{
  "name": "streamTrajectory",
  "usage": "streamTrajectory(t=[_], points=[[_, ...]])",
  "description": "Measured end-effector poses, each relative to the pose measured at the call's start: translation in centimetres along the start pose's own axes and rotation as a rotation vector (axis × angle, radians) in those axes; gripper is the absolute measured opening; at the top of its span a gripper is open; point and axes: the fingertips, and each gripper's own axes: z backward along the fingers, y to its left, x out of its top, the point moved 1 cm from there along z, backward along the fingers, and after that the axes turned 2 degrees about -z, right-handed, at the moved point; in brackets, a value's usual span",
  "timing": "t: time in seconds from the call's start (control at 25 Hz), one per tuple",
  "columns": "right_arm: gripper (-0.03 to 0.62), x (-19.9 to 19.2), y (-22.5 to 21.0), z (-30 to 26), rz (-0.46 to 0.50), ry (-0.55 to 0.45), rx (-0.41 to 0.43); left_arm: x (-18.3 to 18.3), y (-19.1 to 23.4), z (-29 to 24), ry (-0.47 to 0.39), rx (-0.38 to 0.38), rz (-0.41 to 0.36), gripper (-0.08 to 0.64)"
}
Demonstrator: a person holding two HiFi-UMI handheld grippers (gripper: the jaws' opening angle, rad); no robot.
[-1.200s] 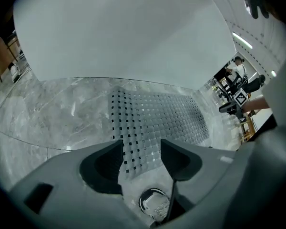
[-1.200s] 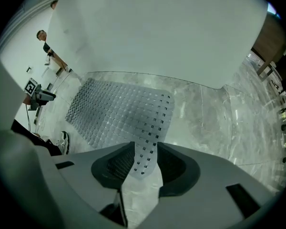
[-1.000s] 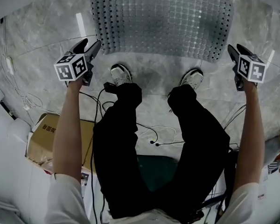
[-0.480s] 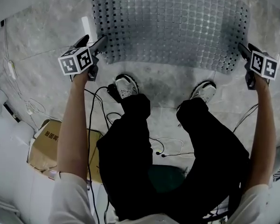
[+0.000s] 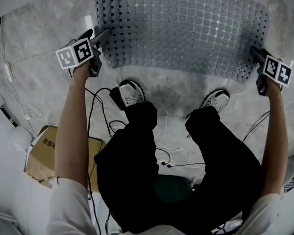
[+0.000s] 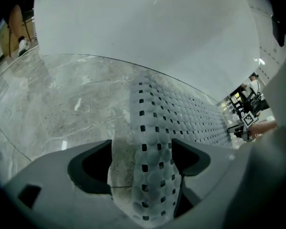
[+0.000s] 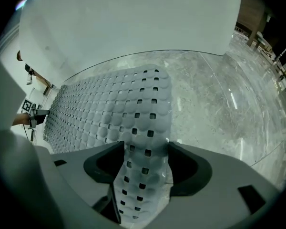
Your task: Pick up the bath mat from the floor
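A translucent grey bath mat with rows of square holes lies spread on the marble floor ahead of my feet. My left gripper is at its near left corner and my right gripper at its near right corner. In the left gripper view, the mat corner runs up between the jaws of the left gripper, which are opening, with bare floor showing beside the left one. In the right gripper view, the other corner lies between the jaws of the right gripper, also opening.
My two shoes stand just short of the mat. Black and white cables trail over the floor by my legs. A cardboard box sits at the left behind me. A white wall rises beyond the mat.
Both grippers have moved forward along the mat's side edges, from just at its near corners. The mat now fills more of the head view.
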Motion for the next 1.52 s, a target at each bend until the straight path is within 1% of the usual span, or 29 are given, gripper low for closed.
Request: streamTrajectory(t=[0.16, 0.28, 0.32, 0.4, 0.48, 0.52, 0.6, 0.72, 0.84, 0.92, 1.12, 1.32, 1.52], points=[[0.250, 0.0, -0.2, -0.3, 0.003, -0.015, -0.004, 0.3, 0.9, -0.7, -0.006, 0.020, 0.021, 0.391], [0.250, -0.1, -0.4, -0.4, 0.003, -0.011, -0.033, 0.2, 0.8, -0.9, -0.001, -0.004, 0.034, 0.376], [0.250, -0.1, -0.5, -0.4, -0.002, -0.007, -0.047, 0.2, 0.4, -1.0, -0.001, -0.025, 0.029, 0.355], [0.242, 0.0, -0.5, -0.4, -0.005, 0.004, -0.065, 0.3, -0.6, -1.2, 0.009, -0.060, 0.005, 0.207], [0.213, 0.1, -0.1, -0.3, 0.014, 0.022, -0.055, 0.3, -1.0, -1.3, 0.025, -0.044, -0.024, 0.195], [0.181, 0.1, 0.1, -0.2, 0.028, 0.032, -0.043, 0.3, -1.1, -1.2, 0.028, -0.035, -0.029, 0.192], [0.141, 0.2, 0.7, 0.1, 0.050, 0.049, -0.028, 0.4, -1.3, -1.0, 0.027, -0.034, -0.034, 0.184], [0.110, 0.4, 1.5, 0.5, 0.071, 0.063, -0.021, 0.8, -2.0, -0.6, 0.028, -0.032, -0.067, 0.145], [0.097, 0.3, 2.3, 1.4, 0.079, 0.076, 0.012, 0.6, -2.9, -0.1, 0.053, -0.019, -0.115, 0.122], [0.094, 0.8, 2.9, 2.1, 0.104, 0.080, 0.036, 1.0, -3.5, 0.0, 0.063, -0.020, -0.127, 0.098], [0.078, 1.2, 5.1, 4.0, 0.175, 0.079, 0.053, 1.6, -5.6, 1.6, 0.056, -0.040, -0.107, 0.081], [0.067, 0.7, 7.7, 6.5, 0.216, 0.083, 0.058, 1.2, -7.7, 4.4, 0.074, -0.061, -0.115, 0.074], [0.064, 0.3, 10.4, 9.8, 0.262, 0.103, 0.082, 1.2, -10.3, 7.6, 0.097, -0.076, -0.127, 0.072]])
